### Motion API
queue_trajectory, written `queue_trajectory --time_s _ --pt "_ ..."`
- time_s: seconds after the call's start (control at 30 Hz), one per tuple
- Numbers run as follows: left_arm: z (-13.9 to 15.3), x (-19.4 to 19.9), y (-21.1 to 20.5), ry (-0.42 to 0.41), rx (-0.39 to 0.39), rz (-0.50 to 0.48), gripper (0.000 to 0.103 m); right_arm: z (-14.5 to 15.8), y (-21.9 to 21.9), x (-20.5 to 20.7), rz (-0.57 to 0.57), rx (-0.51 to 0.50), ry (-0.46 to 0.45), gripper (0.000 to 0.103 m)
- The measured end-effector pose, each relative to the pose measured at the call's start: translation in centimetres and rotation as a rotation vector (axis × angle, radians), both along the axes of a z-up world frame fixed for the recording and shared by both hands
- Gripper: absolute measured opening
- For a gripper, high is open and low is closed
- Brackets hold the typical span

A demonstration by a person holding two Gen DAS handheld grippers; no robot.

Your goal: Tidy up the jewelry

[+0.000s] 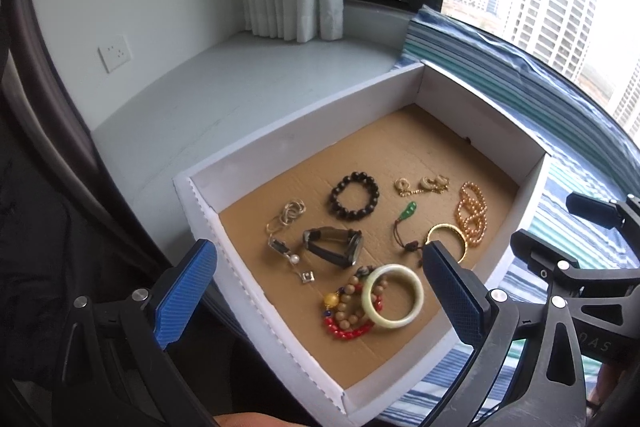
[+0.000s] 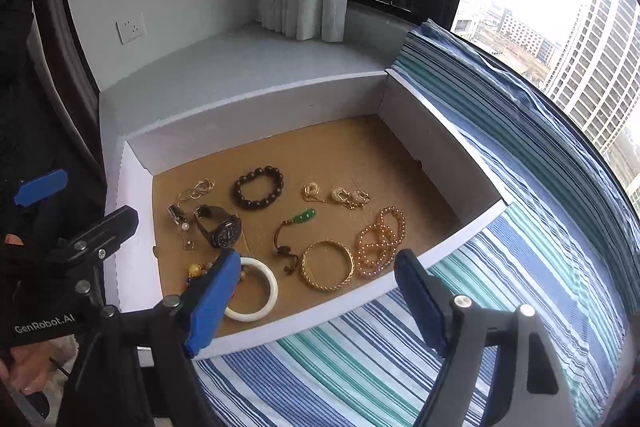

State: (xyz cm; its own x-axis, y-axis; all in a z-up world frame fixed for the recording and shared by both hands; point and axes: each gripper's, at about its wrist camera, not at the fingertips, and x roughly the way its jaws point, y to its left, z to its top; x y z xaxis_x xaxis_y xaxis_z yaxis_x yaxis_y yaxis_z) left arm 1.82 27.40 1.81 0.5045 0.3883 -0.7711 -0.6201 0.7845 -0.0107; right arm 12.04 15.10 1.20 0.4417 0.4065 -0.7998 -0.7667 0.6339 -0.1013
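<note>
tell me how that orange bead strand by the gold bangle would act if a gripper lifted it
The orange bead strand lies in loose overlapping loops, so it is probably floppy and would droop and unspool from one pinch point. Its small round beads look smooth, so it may slip between the pads. It touches the gold bangle, which a lift might nudge.

Jewelry in box [image 2: 440,155] on cloth [image 2: 360,367]; watch [image 2: 220,229] left, bangle [image 2: 327,265] right, bead bracelet [image 2: 258,187] behind.
</note>
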Motion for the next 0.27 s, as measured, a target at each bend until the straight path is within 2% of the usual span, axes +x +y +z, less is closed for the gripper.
queue_trajectory --time_s 0.13,0.27 --pt "-0.36 -0.10 0.15 -0.018 -0.014 0.001 0.102 -0.43 -0.18 0.45 -0.023 -0.009 0.000 0.081" --pt "0.02 -0.28 -0.13 -0.042 0.017 0.007 0.100 -0.49 -0.41 0.72 -0.025 -0.004 0.010 0.081"
